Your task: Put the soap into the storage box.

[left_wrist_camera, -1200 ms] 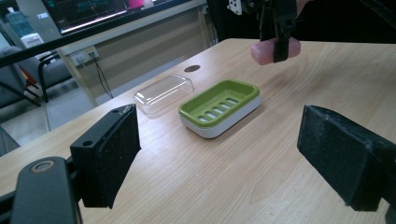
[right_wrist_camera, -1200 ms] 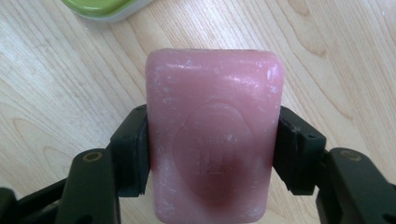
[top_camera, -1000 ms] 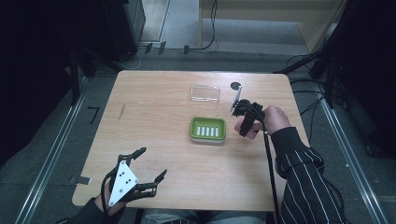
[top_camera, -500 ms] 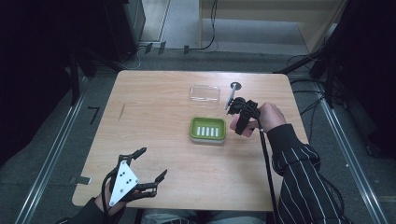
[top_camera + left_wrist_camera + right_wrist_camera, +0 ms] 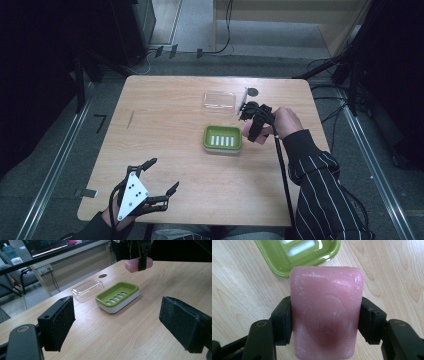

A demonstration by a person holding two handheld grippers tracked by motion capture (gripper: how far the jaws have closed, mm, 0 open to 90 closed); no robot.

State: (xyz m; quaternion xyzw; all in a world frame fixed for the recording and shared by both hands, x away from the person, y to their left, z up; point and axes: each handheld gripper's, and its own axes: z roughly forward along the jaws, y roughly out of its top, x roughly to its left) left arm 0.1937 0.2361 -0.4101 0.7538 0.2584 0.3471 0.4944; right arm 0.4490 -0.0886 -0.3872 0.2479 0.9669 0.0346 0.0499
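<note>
— Two grippers on the table; what is each doing?
— The right gripper [image 5: 251, 131] is clamped on a pink bar of soap [image 5: 326, 312], one jaw pressing each long side. It holds the bar in the air, just right of the green soap dish [image 5: 222, 138]. The left gripper [image 5: 155, 179] sits at the near left corner of the table [image 5: 165, 115], jaws spread wide with nothing between them, well apart from the dish.
— How does the soap look?
— A rounded rectangular bar, pale pink with whitish scuffs and flecks along its edges. An oval stamp is pressed into its face. From the left gripper view it hangs above the wood, beyond the dish's far right end.
— Can the stamp be read?
— No, the lettering inside the oval is too faint to make out.
— And the dish?
— Green tray with a row of drain slots, seated on a white base, near the middle of the table. Its clear lid [image 5: 220, 100] lies just beyond it on the far side. A small dark round spot [image 5: 253, 92] marks the tabletop to the lid's right.
</note>
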